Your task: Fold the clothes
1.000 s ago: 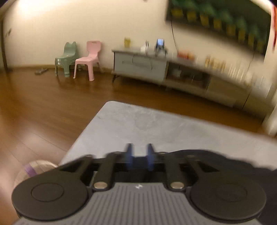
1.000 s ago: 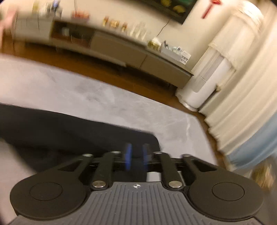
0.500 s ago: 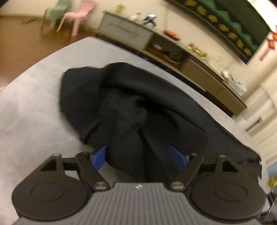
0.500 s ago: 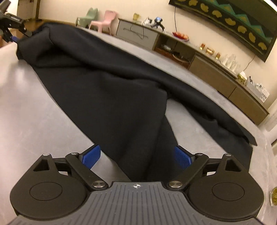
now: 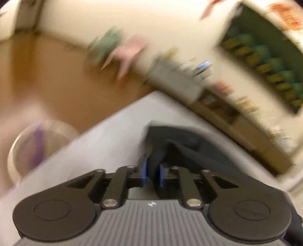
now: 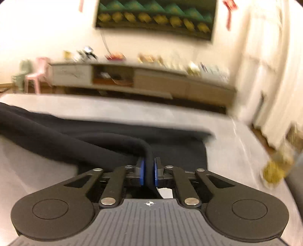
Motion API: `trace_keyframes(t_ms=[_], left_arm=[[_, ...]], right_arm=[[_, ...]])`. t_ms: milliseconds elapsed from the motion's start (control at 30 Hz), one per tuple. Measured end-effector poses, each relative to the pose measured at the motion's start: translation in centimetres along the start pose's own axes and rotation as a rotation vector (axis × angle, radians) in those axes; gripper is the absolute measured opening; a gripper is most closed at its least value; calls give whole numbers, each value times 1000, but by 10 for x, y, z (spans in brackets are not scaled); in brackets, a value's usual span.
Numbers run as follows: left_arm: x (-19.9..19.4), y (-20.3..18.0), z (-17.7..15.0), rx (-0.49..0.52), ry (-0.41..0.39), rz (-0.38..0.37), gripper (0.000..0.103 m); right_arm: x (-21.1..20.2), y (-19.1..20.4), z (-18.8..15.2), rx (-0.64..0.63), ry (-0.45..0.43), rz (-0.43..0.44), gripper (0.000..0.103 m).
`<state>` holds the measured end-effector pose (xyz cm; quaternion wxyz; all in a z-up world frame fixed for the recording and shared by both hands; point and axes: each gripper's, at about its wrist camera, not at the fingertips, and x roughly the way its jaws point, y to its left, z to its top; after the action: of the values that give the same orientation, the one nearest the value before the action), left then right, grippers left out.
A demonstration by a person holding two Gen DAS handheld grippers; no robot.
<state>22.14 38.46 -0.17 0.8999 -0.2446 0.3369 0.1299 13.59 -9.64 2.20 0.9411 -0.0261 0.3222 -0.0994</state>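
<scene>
A black garment (image 6: pixel 106 136) lies on a grey table (image 6: pixel 106 109). In the right wrist view it stretches from the left edge to my right gripper (image 6: pixel 149 173), which is shut on a thick fold of it between the blue pads. In the left wrist view, which is blurred by motion, my left gripper (image 5: pixel 152 175) is shut on another part of the black garment (image 5: pixel 181 143), near the table's (image 5: pixel 106 136) corner. The rest of the cloth is hidden behind the gripper bodies.
A long low cabinet (image 6: pixel 144 81) runs along the far wall under a dark picture (image 6: pixel 155 15). Pink and green small chairs (image 6: pixel 36 73) stand at its left end. Curtains (image 6: pixel 269 75) hang at right. A round basket (image 5: pixel 37 143) sits on the wooden floor left of the table.
Half a second ago both grippers were open over the spread garment. Now both are shut on folds of it, and both cameras have swung, the left one fast.
</scene>
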Motion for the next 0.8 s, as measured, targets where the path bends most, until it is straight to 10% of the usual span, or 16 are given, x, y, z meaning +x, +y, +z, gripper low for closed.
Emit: trace_keyframes(t_ms=[200, 333, 533, 800], left_arm=[[-44, -22, -15, 10, -119, 0, 61], [-56, -36, -22, 23, -176, -14, 66], [0, -33, -15, -108, 58, -192, 71], [43, -30, -11, -122, 172, -194, 79]], right_arm=[[-4, -5, -3, 28, -1, -23, 46], [-9, -9, -1, 64, -1, 17, 61], [-25, -34, -4, 238, 36, 118, 85], [-39, -64, -43, 653, 123, 313, 87]])
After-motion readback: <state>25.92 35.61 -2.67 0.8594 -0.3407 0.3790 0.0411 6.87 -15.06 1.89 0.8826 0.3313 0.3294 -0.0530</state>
